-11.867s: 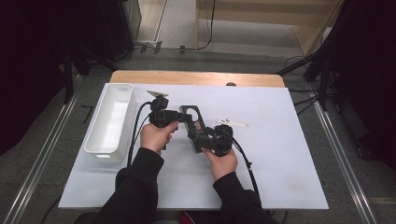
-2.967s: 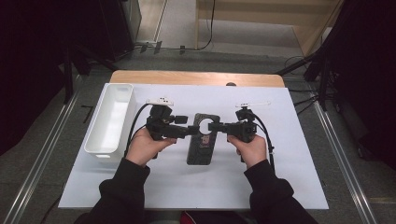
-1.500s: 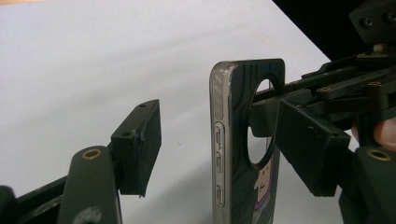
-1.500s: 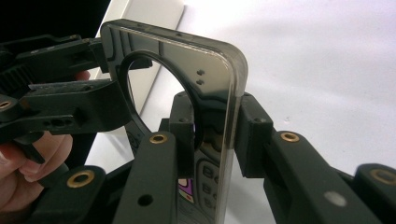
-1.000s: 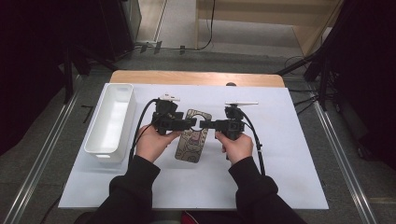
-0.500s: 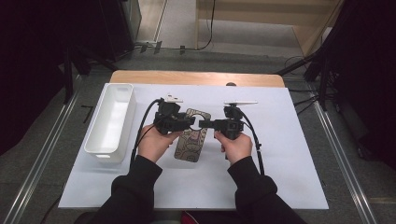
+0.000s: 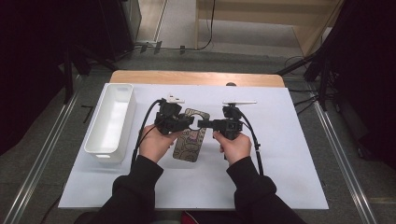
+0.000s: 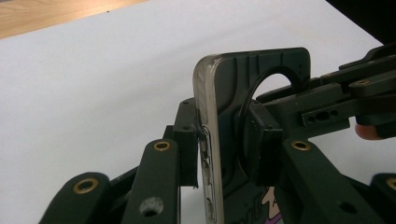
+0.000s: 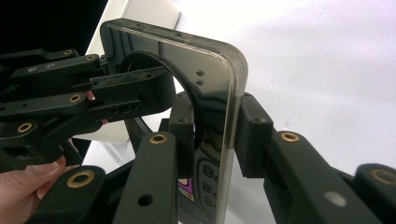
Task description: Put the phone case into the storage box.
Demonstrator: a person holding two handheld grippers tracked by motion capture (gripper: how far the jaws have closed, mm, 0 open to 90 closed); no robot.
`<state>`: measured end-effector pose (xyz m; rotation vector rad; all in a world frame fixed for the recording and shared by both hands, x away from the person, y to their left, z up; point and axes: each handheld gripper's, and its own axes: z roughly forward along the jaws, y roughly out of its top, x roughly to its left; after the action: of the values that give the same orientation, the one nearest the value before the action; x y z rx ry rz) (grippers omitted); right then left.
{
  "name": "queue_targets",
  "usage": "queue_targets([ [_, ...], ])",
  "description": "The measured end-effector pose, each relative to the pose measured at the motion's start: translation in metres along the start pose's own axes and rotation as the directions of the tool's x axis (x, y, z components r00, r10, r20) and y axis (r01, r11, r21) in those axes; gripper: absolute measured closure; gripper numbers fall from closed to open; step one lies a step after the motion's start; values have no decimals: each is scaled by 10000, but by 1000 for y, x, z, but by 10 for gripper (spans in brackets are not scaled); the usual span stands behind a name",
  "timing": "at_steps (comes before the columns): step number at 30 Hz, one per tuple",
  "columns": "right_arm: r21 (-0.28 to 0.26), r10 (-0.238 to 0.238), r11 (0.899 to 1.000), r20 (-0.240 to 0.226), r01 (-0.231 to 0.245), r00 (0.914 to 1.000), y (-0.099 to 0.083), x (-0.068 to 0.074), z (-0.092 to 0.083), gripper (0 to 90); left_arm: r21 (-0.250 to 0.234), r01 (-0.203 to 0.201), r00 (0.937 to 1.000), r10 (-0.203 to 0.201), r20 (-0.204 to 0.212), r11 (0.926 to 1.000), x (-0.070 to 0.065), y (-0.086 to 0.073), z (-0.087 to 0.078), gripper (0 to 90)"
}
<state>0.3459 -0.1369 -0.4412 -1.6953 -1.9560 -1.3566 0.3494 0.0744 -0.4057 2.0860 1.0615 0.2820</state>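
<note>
A dark patterned phone case with a round camera hole is held tilted above the white sheet, between the two hands. My left gripper has just been closing on the case's upper left edge. In the left gripper view the case stands edge-on between its jaws, and both pads press on it. My right gripper is shut on the upper right edge. In the right gripper view its pads clamp the case from both sides, and the left gripper's jaws reach in from the left.
A long white tray lies at the left of the white sheet. A strip of wooden tabletop shows at the far edge. Cables trail from both grippers back along the forearms.
The left gripper's jaws have closed in on the case's edge over the last second. Both hands and the case have stayed in place.
</note>
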Motion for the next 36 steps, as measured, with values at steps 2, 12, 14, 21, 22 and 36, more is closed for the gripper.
queue_targets([
  [2, 14, 3, 10000, 15, -3, 10000, 0, 0, 0, 700, 49, 53, 10000, -53, -35, 10000, 0, 0, 0, 699],
  [12, 28, -22, 10000, 38, 22, 10000, -1, 2, 2, 700, 241, 408, 9990, -412, 171, 9989, 3, 1, 0, 714],
  [14, 18, -36, 10000, 37, 36, 10000, -1, 2, 1, 700, 278, 516, 9983, -522, 241, 9983, 4, 2, 0, 716],
  [21, -101, -180, 9998, 136, 182, 9997, -1, 3, 1, 697, 476, 653, 9968, -674, 438, 9967, 5, 4, -1, 723],
  [22, -91, -195, 9998, 154, 197, 9997, -1, 3, 0, 696, 467, 712, 9962, -734, 462, 9964, 5, 4, -1, 723],
  [36, -261, -407, 9988, 161, 412, 9990, -1, 5, -2, 684, 416, 788, 9948, -813, 610, 9960, 7, 5, -3, 728],
])
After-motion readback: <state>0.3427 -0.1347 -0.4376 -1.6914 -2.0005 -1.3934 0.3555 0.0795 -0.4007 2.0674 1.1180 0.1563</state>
